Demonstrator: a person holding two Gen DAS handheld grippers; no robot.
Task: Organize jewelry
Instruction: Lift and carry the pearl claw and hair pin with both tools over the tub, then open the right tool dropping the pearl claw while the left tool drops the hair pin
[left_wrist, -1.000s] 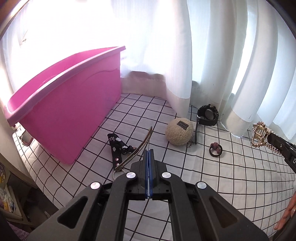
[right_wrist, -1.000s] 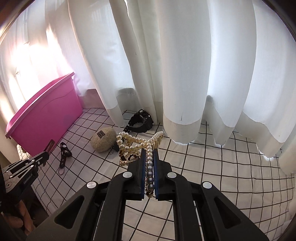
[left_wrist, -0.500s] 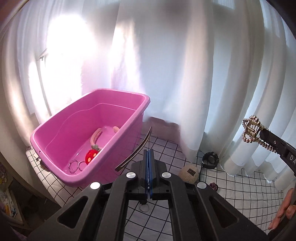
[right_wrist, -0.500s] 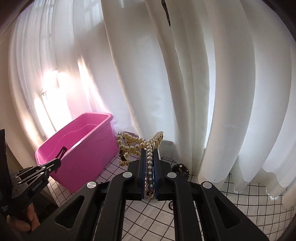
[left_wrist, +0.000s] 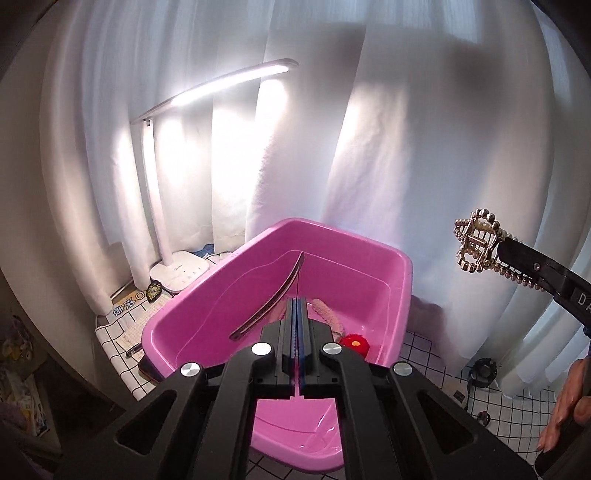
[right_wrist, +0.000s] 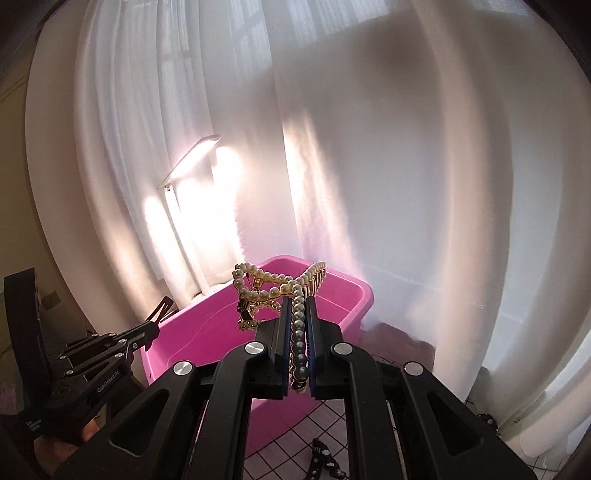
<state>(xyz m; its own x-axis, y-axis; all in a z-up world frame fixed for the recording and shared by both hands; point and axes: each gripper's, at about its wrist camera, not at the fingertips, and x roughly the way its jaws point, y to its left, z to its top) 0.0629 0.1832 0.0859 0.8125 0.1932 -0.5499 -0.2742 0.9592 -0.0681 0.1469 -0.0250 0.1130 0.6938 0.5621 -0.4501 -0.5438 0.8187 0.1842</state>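
Pink plastic bin (left_wrist: 369, 273) stands on the checked cloth (left_wrist: 517, 417) before white curtains (left_wrist: 424, 155); inside lie a red round trinket (left_wrist: 355, 341) and a pale pink fuzzy band (left_wrist: 328, 317), seen only from the left wrist. Left gripper (left_wrist: 296, 310) is pinched together on a thin dark curved strip (left_wrist: 271, 301), its long axis slanting up and right over the bin. Right gripper (right_wrist: 300, 314) is clamped on a pearl-and-gold hair claw (right_wrist: 277, 288), its pearl row running lengthwise between the fingers, teeth pointing away above the bin's near rim. Only the right wrist shows a black strap (right_wrist: 325, 461) on the cloth.
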